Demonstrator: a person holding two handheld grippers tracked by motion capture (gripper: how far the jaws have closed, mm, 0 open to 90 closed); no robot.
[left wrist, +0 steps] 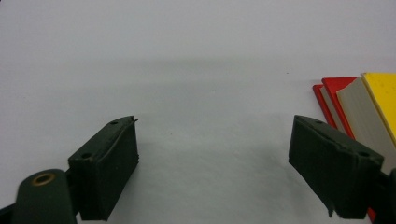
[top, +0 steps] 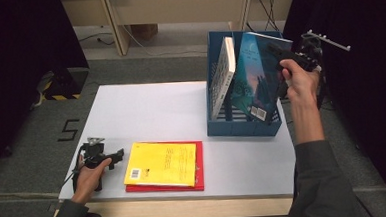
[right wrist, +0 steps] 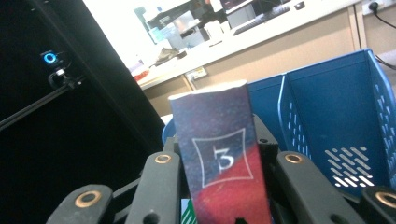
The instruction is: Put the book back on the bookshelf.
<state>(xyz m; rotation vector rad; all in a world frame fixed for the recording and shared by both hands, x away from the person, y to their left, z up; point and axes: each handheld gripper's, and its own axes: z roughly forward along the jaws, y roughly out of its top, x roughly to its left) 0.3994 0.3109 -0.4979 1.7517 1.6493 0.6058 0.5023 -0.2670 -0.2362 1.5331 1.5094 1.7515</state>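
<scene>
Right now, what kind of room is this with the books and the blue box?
Probably an office or lab set up for recording. A white table stands between black curtains, a blue file rack holds books, and a long desk with computer gear runs behind.

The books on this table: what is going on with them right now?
A person is filing books into a blue rack at the table's far right. The right gripper is shut on a dark blue book, holding it tilted at the rack, beside a white book already leaning inside. The left gripper rests open on the table, next to a yellow book lying on a red one.
</scene>
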